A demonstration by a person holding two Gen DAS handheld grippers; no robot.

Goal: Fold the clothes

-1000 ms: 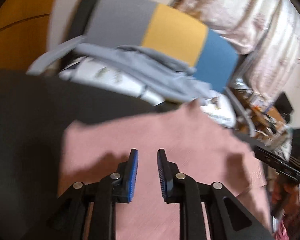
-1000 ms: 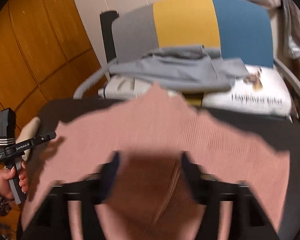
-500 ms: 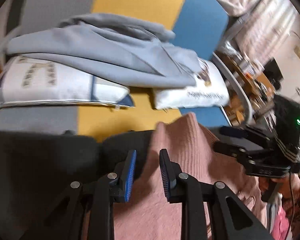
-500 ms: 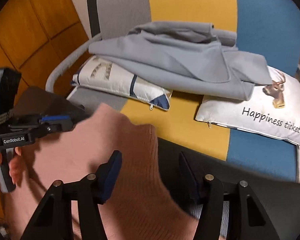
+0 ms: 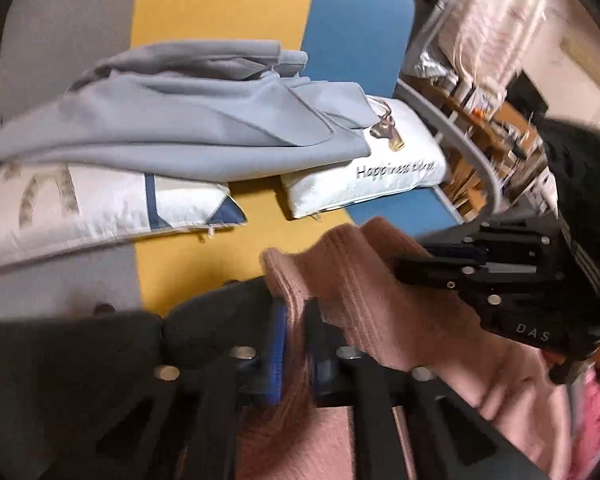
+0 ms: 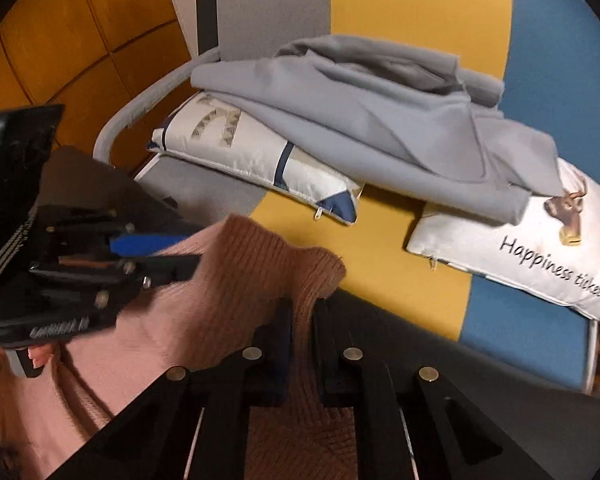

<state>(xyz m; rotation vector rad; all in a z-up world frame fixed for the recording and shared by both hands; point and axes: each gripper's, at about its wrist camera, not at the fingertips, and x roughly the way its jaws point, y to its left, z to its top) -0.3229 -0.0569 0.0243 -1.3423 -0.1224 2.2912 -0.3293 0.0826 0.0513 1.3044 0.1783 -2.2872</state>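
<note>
Fig.: far edge of pink knit sweater (image 5: 380,300) pinched at two pts, side by side.

Largest first. Chair (image 5: 220,12) w/ grey, yellow, blue panels fills the bkgd; a grey garment (image 5: 204,128) lies on two white cushions (image 5: 88,208) on its seat. Nearer, a dark surface (image 5: 60,360) carries the sweater: ribbed, soft, bunched into a raised fold at its far edge, rest spreading toward the cameras.

Left gripper (image 5: 296,332) and right gripper (image 6: 302,320): both have just been closing, jaws now narrow, each clamped on that fold w/ knit between the pads. Edge runs from one gripper across to the other; grip pts near each other. Judgement: next move likely draws this edge toward the person to lay a fold.
</note>
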